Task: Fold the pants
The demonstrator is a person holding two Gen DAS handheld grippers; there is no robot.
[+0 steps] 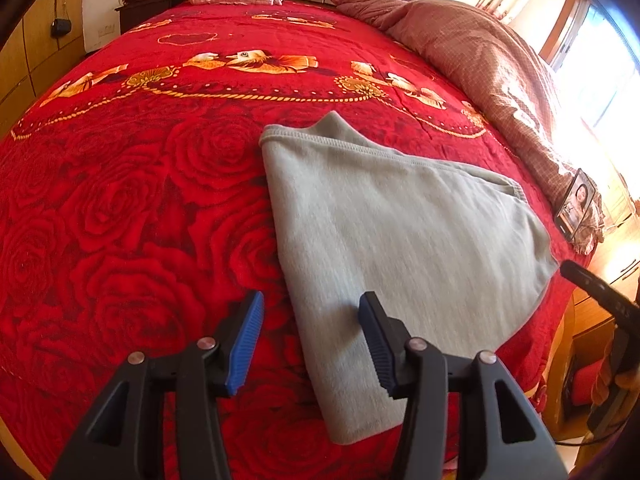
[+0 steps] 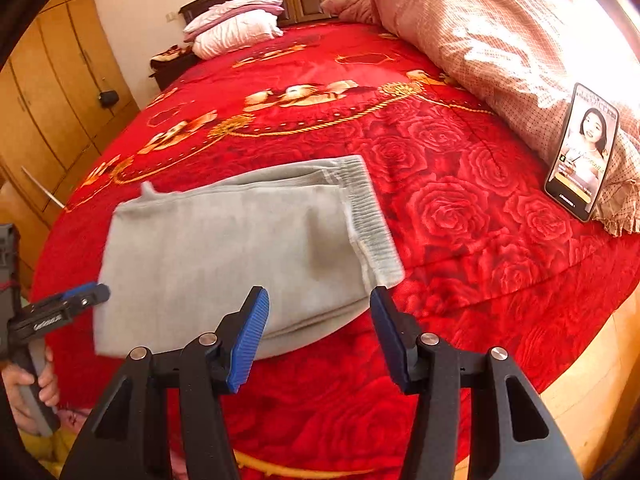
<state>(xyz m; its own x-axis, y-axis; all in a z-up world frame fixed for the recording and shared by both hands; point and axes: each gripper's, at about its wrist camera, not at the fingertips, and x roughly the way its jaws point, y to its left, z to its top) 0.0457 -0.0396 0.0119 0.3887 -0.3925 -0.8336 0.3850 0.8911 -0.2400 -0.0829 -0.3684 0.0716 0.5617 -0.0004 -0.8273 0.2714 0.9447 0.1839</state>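
Left wrist view looks down over a bed covered by a red rose-patterned blanket (image 1: 120,208), with the grey pants (image 1: 400,232) lying folded into a compact, roughly triangular wedge on the near right part of the bed. The left gripper (image 1: 311,340) hangs above the near left edge of the pants with its blue-padded jaws spread apart and nothing pinched between them; its right finger overlaps the grey cloth in the picture, while its left finger stands over bare blanket. At the far right edge of this view the dark tip of the right gripper (image 1: 592,284) reaches in, just off the right corner of the pants. Right wrist view shows the same pants (image 2: 224,252) from the other side, folded flat with the ribbed waistband (image 2: 368,220) along their right edge, resting on the blanket (image 2: 460,208) close to the near edge of the bed. The right gripper (image 2: 319,332) is released, its jaws apart and empty, hovering over the near right corner of the pants and the blanket beside it. At the left edge the left gripper (image 2: 86,294) shows from the side, held by a hand (image 2: 28,390), its blue tip at the left edge of the pants. A phone (image 2: 582,152) leans upright against a pinkish checked quilt (image 2: 480,32) on the right side of the bed, well apart from the pants, and white pillows (image 2: 236,26) are stacked at the far headboard.
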